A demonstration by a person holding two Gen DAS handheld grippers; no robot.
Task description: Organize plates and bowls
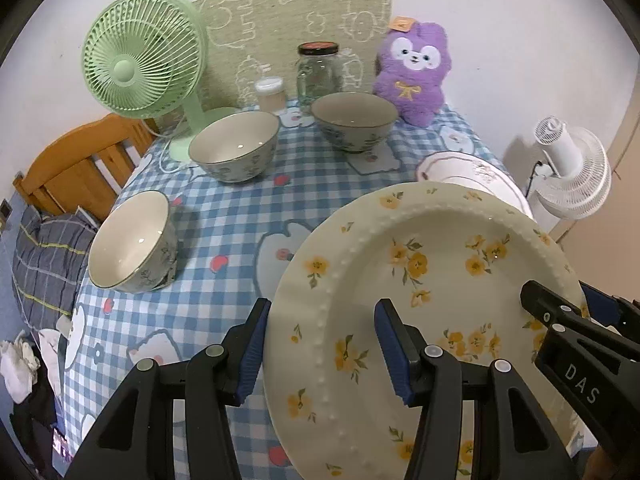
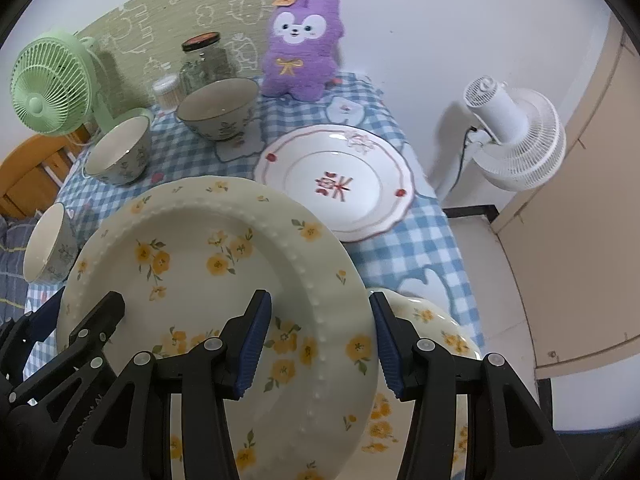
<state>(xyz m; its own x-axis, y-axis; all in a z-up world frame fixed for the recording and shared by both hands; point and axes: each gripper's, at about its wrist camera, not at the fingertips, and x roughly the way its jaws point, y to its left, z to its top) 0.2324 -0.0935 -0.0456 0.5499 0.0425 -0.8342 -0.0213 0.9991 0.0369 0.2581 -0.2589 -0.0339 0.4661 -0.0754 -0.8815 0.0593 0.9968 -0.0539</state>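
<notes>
Both tools, left tool (image 1: 320, 344) and right tool (image 2: 318, 340), grasp opposite rims of the cream ceramic plate with yellow flowers (image 1: 420, 280); rigid, glazed-slippery, breakable, so rim holds seem right.

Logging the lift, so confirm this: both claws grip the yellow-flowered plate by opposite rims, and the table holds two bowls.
Not quite. The left wrist view shows three bowls. Both the left claw and right claw do grip the yellow-flowered plate by opposite rims.
</notes>
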